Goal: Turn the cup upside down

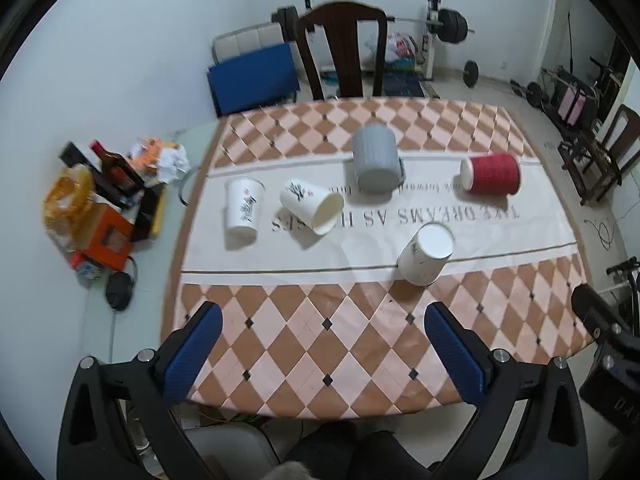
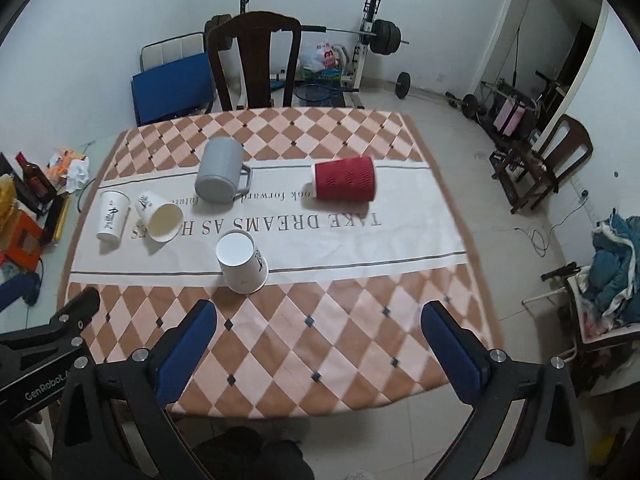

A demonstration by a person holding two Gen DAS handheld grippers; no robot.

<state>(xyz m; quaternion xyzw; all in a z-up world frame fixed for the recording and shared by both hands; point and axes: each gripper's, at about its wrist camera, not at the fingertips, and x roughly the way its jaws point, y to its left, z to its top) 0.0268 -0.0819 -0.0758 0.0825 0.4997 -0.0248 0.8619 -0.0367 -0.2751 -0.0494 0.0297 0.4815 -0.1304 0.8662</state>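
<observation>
Several cups are on the checkered tablecloth [image 1: 304,344]. A white paper cup [image 1: 426,254] [image 2: 241,262] stands upside down nearest me. Another white cup [image 1: 243,212] [image 2: 112,216] stands upright at the left. A white cup [image 1: 312,206] [image 2: 159,216] lies on its side beside it, mouth toward me. A grey mug [image 1: 375,159] [image 2: 221,176] stands upside down further back. A red ribbed cup [image 1: 491,173] [image 2: 345,179] lies on its side at the right. My left gripper [image 1: 324,316] and right gripper [image 2: 320,314] are open and empty above the near table edge.
A dark wooden chair [image 1: 342,52] stands behind the table. Boxes, a bottle and bags [image 1: 104,200] crowd the table's left end. Barbell weights [image 2: 384,38] and another chair [image 2: 552,160] stand on the floor behind and right. Blue clothes [image 2: 616,264] lie on a seat at the right.
</observation>
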